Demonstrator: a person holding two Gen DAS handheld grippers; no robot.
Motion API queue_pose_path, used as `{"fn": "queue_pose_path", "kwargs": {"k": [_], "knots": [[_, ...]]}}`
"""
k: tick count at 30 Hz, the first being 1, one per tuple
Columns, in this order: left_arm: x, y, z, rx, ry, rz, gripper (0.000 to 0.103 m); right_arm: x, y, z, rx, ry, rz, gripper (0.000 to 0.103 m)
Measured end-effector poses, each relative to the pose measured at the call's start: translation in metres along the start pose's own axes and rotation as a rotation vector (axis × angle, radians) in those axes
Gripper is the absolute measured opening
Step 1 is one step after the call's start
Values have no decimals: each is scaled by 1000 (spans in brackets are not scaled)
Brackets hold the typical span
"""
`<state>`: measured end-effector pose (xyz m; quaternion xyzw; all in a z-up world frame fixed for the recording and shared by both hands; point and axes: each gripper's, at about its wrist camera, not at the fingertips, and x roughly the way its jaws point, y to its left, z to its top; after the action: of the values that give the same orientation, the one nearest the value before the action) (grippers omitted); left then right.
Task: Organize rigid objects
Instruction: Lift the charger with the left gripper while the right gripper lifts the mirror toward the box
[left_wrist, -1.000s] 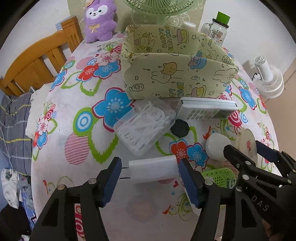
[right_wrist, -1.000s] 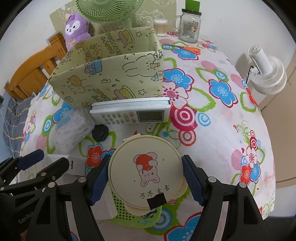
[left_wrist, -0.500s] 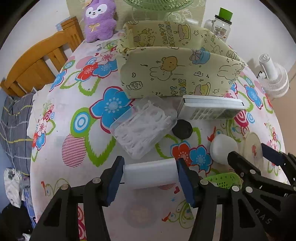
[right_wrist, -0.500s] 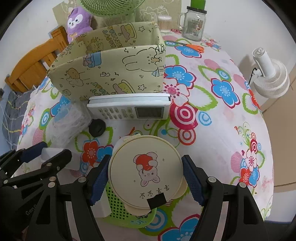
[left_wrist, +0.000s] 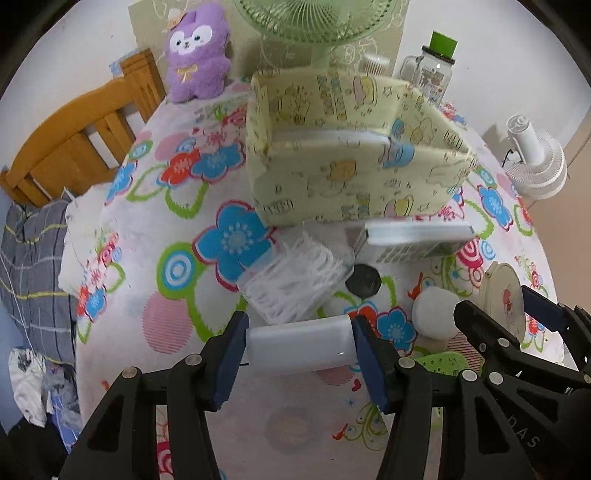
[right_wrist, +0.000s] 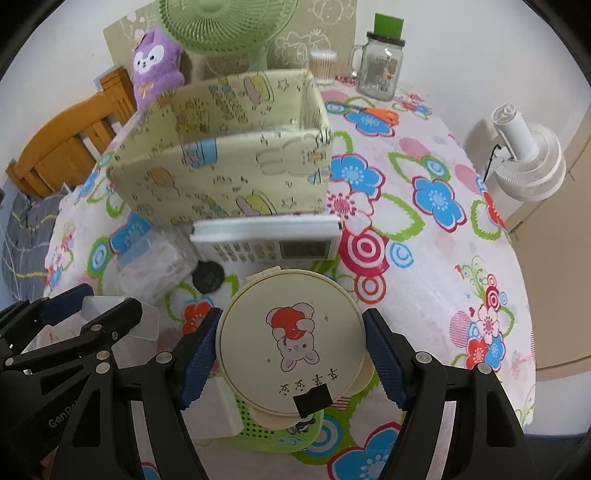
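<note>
Both tools are loaded: the left tool is clamped on a white plastic case, the right tool on a round cream compact.

Left jaws closed further a moment ago and now stand still, blue pads pressing each end of the case, which hangs crosswise above the flowered worktop. Blue pads of the right tool press the compact's rim on both sides; its rabbit picture faces up, over a green perforated basket. Beyond them on the worktop lie a clear box of floss picks, a black cap and a white remote, the remote just in front of the cartoon-printed fabric bin.
</note>
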<state>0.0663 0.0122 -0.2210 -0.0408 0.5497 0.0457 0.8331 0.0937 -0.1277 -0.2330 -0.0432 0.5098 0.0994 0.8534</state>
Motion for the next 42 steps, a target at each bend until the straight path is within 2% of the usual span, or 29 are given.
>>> {"fn": "queue_pose_path", "kwargs": {"k": [11, 24, 42], "knots": [[-32, -3, 28, 52, -71, -2, 59, -33, 0, 18, 44, -42, -32, 77], [-64, -11, 63, 6, -122, 22, 59, -60, -6, 61, -4, -91, -9, 77], [-62, -25, 115, 33, -157, 1, 59, -60, -21, 112, -29, -121, -10, 77]]}}
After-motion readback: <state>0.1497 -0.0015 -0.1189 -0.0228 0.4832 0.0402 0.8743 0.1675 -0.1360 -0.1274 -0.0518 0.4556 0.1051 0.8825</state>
